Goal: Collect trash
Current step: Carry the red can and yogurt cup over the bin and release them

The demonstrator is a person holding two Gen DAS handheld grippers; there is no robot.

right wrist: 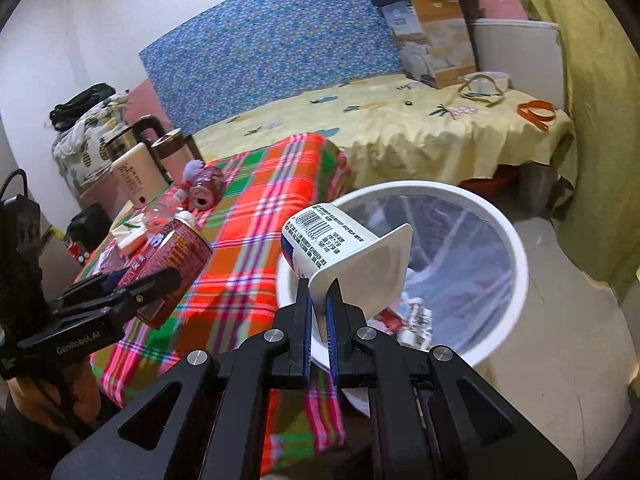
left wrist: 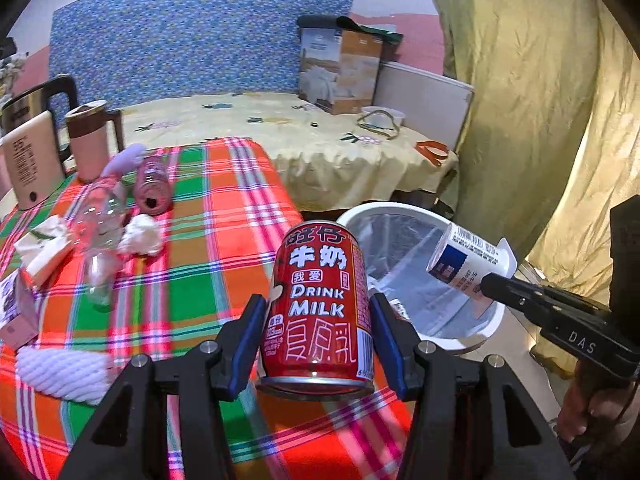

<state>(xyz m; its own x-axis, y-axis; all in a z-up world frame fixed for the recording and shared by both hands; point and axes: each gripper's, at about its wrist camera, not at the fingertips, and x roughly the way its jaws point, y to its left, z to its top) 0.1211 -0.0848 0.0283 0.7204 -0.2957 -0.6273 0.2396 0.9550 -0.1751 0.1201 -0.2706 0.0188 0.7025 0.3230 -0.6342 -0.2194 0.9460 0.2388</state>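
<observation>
Nearest the left wrist camera, the left tongs (left wrist: 318, 320) stand fairly wide with their blue pads clamped on the sides of a red milk can (left wrist: 320, 304), carried above the counter's near right edge. Just beyond that edge, on the floor, stands the white trash bin (left wrist: 492, 320), lined with a clear bag. The right tongs (right wrist: 319, 320) are pinched almost fully together on the rim flap of a white yogurt cup (right wrist: 344, 252), which tilts over the bin's near rim. A few scraps of packaging (right wrist: 412, 320) already lie in the bottom of the bin, so some collecting appears done.

Both items in hand look close to being dropped, the cup the nearer of the two; neither has been let go.

Plenty seems left on the plaid-covered counter (left wrist: 224, 216). Toward its far left corner lie a clear plastic bottle (left wrist: 100, 236), a pink can on its side (left wrist: 152, 192), a crumpled white tissue (left wrist: 142, 236) and a small tissue pack (left wrist: 44, 252). A kettle (left wrist: 30, 160) and a mug (left wrist: 90, 140) at the far left edge are probably not trash.
</observation>
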